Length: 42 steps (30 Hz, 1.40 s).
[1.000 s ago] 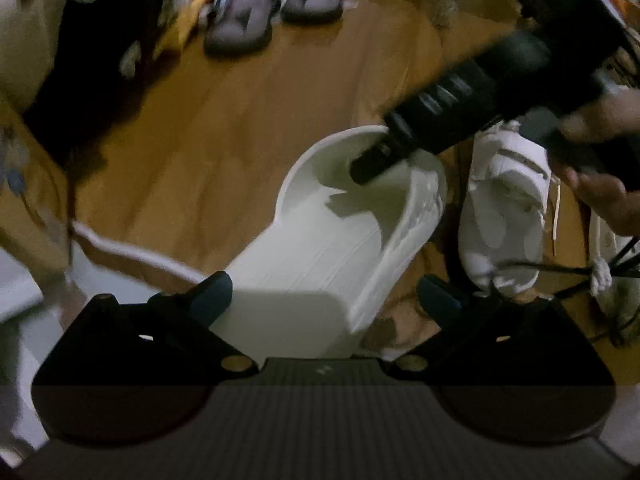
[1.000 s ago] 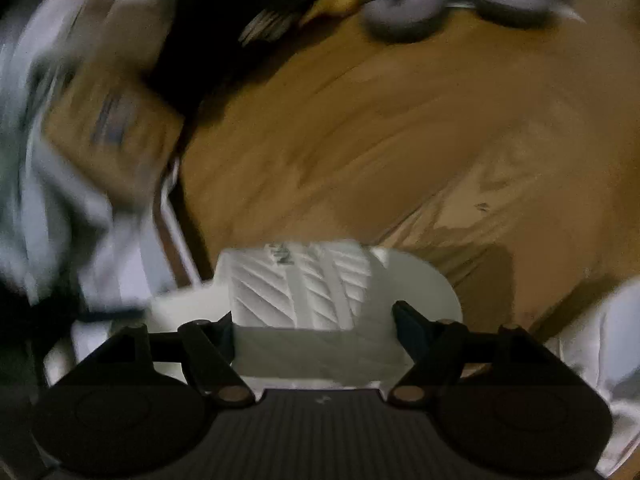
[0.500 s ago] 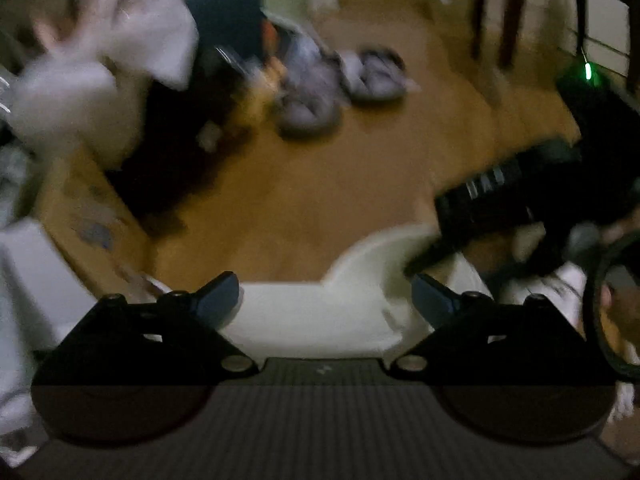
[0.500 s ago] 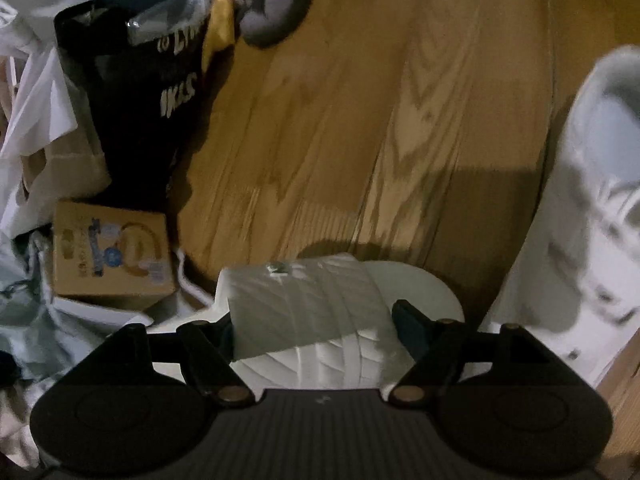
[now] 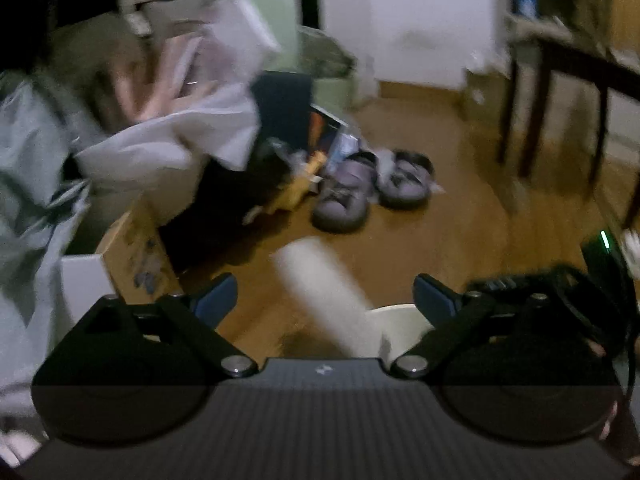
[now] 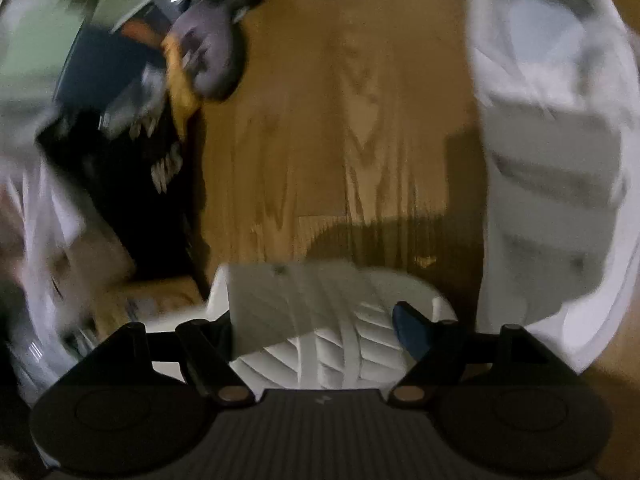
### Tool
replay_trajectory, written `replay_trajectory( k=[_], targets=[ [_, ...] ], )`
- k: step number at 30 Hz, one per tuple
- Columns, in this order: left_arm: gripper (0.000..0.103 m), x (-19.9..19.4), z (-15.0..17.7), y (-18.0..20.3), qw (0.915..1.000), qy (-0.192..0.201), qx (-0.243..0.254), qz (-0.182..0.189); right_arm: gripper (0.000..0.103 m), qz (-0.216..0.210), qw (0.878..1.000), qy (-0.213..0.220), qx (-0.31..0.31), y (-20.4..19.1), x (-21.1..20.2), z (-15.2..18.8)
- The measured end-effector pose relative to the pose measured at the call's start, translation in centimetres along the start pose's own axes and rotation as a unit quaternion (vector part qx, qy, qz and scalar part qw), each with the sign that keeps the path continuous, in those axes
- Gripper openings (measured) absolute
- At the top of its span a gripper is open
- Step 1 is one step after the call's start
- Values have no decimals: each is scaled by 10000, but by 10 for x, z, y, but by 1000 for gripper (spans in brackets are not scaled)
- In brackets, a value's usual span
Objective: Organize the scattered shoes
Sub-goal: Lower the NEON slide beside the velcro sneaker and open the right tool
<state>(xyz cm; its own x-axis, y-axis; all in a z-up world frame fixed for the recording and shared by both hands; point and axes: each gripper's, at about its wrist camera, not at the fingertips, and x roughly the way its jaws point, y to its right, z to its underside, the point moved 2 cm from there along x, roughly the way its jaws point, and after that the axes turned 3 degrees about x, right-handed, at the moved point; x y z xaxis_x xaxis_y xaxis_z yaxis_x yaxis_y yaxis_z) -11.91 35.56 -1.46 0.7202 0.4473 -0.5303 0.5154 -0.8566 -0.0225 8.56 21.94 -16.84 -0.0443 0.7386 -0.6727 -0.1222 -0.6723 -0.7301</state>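
In the right wrist view my right gripper [image 6: 312, 328] is shut on the ribbed strap of a white slide [image 6: 320, 312], held just above the wooden floor. A white sneaker [image 6: 552, 160] lies close on its right. In the left wrist view my left gripper [image 5: 324, 296] is wide and its jaws are opening. A blurred white slide [image 5: 320, 288] shows between the fingers, and the pads do not touch it. A pair of grey sandals [image 5: 372, 188] rests farther off on the floor; one grey sandal [image 6: 212, 56] also appears at the upper left of the right wrist view.
A cardboard box [image 5: 132, 256], a black bag [image 6: 132, 168] and heaped clothes [image 5: 168, 136] crowd the left side. Dark furniture legs [image 5: 520, 128] stand at the far right. Bare wooden floor [image 6: 340, 120] runs between the bag and the sneaker.
The left gripper has risen and tipped up off the white slide, so the room now shows. The right gripper rolled and carried its slide toward the white sneaker, which looms larger.
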Motion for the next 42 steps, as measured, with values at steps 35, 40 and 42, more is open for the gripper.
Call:
replay_trajectory(
  k=[35, 40, 42],
  targets=[
    [99, 83, 40, -32, 9794, -1973, -392, 159, 89, 2051, 9081, 1743, -3207, -48, 27, 9],
    [99, 88, 45, -30, 9764, -2107, -436, 192, 92, 2506, 9171, 1601, -2655, -39, 32, 22],
    [99, 88, 45, -28, 9759, -2121, -467, 233, 92, 2268, 9377, 1436, -2207, -31, 36, 19]
  ],
)
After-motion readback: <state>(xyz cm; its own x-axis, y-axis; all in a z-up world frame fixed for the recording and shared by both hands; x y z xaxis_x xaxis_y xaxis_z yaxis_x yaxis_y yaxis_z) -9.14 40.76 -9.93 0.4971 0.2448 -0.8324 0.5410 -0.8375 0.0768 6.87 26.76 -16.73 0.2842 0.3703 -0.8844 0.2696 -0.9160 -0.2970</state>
